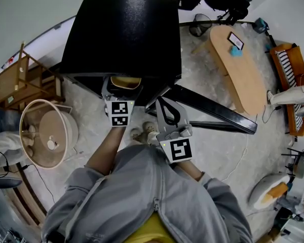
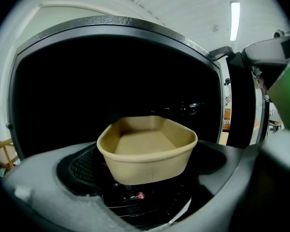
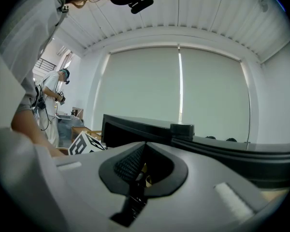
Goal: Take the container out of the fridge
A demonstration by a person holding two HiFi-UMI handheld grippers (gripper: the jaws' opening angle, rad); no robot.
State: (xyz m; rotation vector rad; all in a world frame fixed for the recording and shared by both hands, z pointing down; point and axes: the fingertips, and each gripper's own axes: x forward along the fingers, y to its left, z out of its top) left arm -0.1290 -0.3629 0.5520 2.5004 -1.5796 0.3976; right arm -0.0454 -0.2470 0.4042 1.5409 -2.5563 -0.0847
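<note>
While its jaws gape wide, left claw (image 2: pixel 150 164) brackets the container (image 2: pixel 146 145).

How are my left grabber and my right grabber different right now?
The left gripper has its jaws wide apart, while the right gripper has its jaws shut together. The left gripper has the tan container sitting between its jaws; the right gripper has nothing between its own. The left gripper reaches into the open black fridge; the right gripper is further back, outside it. Both are grey and carry a cube with square markers.
</note>
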